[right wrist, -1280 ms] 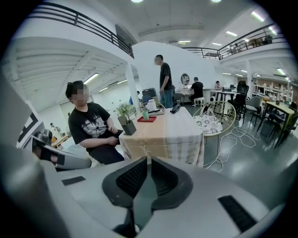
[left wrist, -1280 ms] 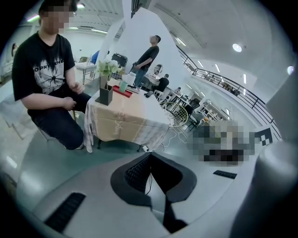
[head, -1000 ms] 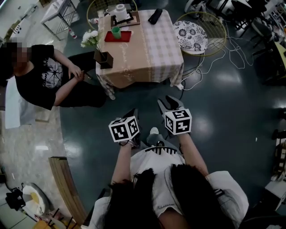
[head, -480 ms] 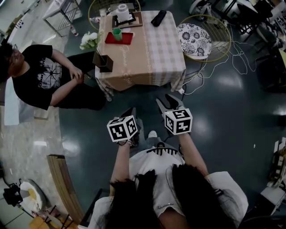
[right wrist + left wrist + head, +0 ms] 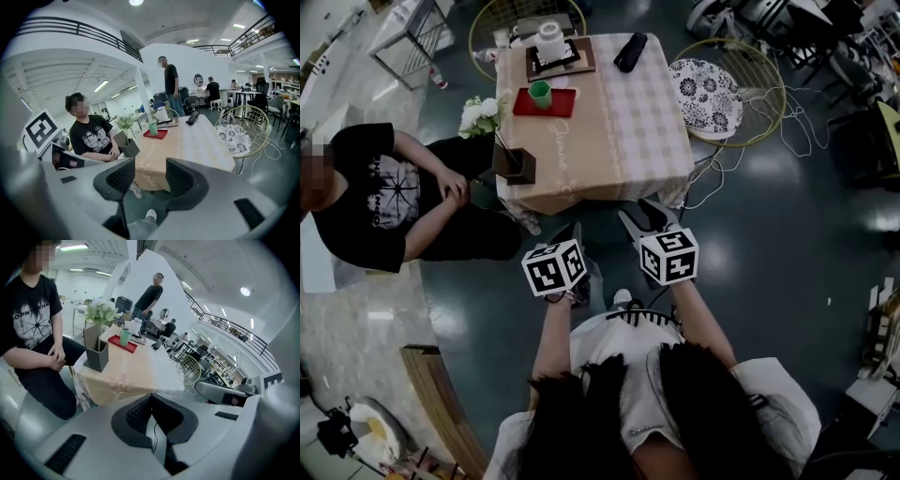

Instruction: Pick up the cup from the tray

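The cloth-covered table (image 5: pixel 619 131) sits at the far middle of the floor, with a seated person (image 5: pixel 375 197) just off its left side. Down at the near edge of the table, the left gripper (image 5: pixel 151 398) has its jaws pressed together on nothing. The right gripper (image 5: pixel 149 173) has just been opening its jaws, and they stand moderately apart and empty. At the table's far left lies the red tray (image 5: pixel 558 103), and the green cup (image 5: pixel 540 92) stands upright on it, well apart from both grippers.
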`<state>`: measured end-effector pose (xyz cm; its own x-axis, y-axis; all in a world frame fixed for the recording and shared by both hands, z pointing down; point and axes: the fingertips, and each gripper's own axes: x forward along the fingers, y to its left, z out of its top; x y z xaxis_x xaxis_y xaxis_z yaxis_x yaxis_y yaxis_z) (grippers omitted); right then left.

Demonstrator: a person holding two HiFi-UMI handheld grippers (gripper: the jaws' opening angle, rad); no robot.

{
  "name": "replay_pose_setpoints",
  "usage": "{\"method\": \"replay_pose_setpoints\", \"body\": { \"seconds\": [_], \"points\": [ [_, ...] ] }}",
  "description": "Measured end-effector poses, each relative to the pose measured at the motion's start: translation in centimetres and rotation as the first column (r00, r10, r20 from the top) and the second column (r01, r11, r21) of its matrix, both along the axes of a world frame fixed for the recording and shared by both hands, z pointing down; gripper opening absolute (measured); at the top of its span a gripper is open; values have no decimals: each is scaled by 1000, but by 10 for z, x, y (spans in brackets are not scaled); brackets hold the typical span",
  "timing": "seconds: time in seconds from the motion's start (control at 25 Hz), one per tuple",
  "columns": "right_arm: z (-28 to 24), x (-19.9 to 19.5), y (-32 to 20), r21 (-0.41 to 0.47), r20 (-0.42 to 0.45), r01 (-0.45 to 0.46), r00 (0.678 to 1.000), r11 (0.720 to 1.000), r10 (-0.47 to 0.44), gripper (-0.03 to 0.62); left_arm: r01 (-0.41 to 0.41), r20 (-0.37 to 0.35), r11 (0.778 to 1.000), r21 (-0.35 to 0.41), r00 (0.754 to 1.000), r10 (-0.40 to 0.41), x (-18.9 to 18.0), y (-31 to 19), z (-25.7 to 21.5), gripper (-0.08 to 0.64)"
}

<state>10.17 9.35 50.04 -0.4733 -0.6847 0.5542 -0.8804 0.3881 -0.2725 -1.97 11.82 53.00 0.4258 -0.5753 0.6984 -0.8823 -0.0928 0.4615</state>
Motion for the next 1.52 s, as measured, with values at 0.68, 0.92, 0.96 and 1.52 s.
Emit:
{"method": "replay_pose_setpoints", "body": {
  "seconds": [0.68, 0.92, 0.96, 1.52],
  "points": [
    [-12, -49, -108, -14, -70, -84, 994, 996, 83, 252, -73, -10, 996, 42, 997, 74, -58, -130, -18, 8],
    [-13, -64, -142, 0, -53, -93, 994, 996, 92, 253, -70, -2, 997, 38, 998, 70, -75, -157, -15, 8],
    [-13, -66, -147, 1, -47, -90, 995, 996, 90, 256, -69, 1, 997, 33, 998, 69, -77, -159, -14, 8],
    [3, -102, -245, -38, -83, 70, 994, 997, -73, 320, -20, -44, 999, -40, 999, 19, -85, -218, 1, 8]
  ]
}}
